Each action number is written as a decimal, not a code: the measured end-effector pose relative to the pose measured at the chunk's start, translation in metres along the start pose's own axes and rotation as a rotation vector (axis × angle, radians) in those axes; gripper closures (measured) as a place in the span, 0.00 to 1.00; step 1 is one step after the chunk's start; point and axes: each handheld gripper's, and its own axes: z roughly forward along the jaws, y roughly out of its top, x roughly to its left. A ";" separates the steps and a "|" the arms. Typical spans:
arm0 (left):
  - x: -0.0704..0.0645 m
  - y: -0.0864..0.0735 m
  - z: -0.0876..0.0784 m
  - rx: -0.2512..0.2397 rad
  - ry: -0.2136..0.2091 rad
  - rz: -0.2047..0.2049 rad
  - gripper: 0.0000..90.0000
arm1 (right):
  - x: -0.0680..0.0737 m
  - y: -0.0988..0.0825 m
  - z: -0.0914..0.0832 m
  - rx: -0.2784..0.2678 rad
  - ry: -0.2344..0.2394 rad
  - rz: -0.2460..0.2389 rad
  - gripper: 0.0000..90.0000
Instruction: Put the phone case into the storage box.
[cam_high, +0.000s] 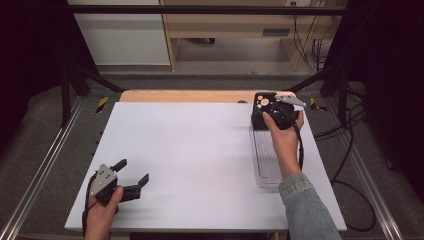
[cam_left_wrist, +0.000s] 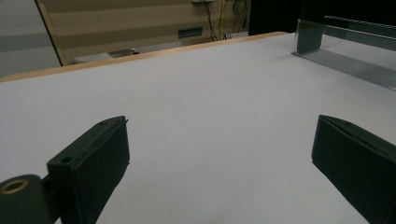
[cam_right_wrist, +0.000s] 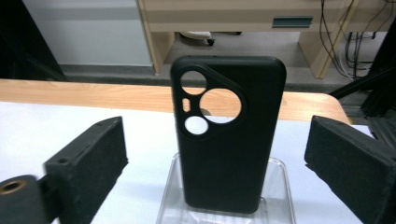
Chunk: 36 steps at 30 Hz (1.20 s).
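Black and matte, the phone case (cam_right_wrist: 229, 135) stands upright at the far end of the clear plastic tray (cam_high: 265, 165), with its camera cut-outs toward the top. In the right gripper view it sits between your two jaws, which are spread wide with open space on both sides of it; nothing is clamped. Seen from above, your right gripper (cam_high: 272, 107) is at about two o'clock on the white table (cam_high: 190, 150), at the tray's far end, your hand (cam_high: 284, 137) wrapped around its body and the grey plate on top. The tray runs lengthwise from there back toward you along the table's right edge.

Your left gripper (cam_high: 132, 176) rests low at about seven o'clock, near the front left corner of the table, well apart from the case and the tray. Its jaws are also released and spread, and the left gripper view shows bare white tabletop between them, with the tray's transparent wall (cam_left_wrist: 345, 51) far off at one o'clock. A strip of bare wood (cam_high: 185, 96) borders the white surface at twelve o'clock.
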 end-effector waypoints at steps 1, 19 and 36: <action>0.000 0.000 0.000 0.000 0.000 0.000 0.05 | 0.000 0.001 -0.002 -0.002 0.016 0.015 0.08; 0.002 0.006 -0.003 -0.067 -0.024 0.016 0.05 | 0.000 0.017 -0.031 -0.011 0.060 0.012 0.07; 0.035 0.007 -0.013 -0.141 0.024 0.005 0.04 | -0.019 0.016 -0.051 -0.055 0.068 -0.040 0.07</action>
